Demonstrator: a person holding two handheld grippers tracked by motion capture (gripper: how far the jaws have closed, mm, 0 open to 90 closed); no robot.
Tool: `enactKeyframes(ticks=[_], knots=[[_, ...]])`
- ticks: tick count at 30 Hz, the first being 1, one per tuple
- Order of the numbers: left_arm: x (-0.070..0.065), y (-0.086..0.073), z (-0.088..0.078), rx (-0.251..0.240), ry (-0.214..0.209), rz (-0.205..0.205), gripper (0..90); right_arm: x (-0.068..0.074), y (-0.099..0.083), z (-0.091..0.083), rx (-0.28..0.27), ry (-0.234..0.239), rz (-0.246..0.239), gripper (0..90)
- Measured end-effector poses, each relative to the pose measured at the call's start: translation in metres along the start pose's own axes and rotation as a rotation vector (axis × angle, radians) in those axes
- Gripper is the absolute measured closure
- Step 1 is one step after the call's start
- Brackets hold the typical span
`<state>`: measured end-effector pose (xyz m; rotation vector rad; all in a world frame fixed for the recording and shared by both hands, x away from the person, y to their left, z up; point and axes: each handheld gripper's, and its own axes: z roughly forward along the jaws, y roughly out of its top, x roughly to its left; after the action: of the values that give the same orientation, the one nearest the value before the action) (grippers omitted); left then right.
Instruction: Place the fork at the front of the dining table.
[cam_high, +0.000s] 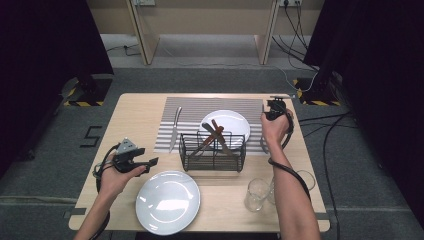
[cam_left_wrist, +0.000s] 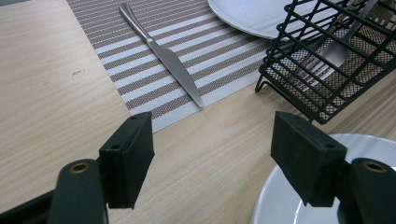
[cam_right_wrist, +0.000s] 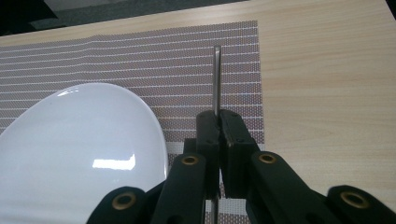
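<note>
A: From above, where does the work stand?
B: The right tongs (cam_high: 274, 106) hang over the placemat's (cam_high: 190, 107) far right edge, right of the far plate (cam_high: 235, 120); the left tongs (cam_high: 142, 162) hover near the front plate (cam_high: 167, 200).

A: The left gripper view?
B: Released, nothing between them; a knife (cam_left_wrist: 161, 53) lies ahead on the placemat.

A: The right gripper view?
B: Clenched on a thin utensil handle (cam_right_wrist: 216, 79), its long axis running straight ahead of the tongs, just beside the far plate (cam_right_wrist: 79, 135); probably being laid there.

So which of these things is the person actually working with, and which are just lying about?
In use: right tool, shut on a thin metal utensil; striped placemat; white plate on it; knife laid there; wire basket of cutlery.
Lying about: front plate; two glasses; left tool, open and idle.
</note>
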<state>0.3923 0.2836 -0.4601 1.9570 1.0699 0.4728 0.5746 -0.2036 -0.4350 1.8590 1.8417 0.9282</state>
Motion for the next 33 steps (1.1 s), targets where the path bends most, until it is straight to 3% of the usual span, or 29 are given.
enactKeyframes(ticks=[10, 15, 33], knots=[[-0.002, 0.001, 0.001, 0.000, -0.001, 0.003, 29.4, -0.002, 0.007, -0.009, 0.027, -0.002, -0.005, 87.4], [-0.001, 0.000, 0.001, 0.000, -0.001, 0.000, 29.4, 0.001, 0.006, -0.003, 0.062, -0.010, -0.007, 87.4], [0.001, -0.001, 0.001, 0.002, -0.001, -0.001, 29.4, 0.004, 0.001, 0.022, 0.085, -0.032, -0.022, 87.2]])
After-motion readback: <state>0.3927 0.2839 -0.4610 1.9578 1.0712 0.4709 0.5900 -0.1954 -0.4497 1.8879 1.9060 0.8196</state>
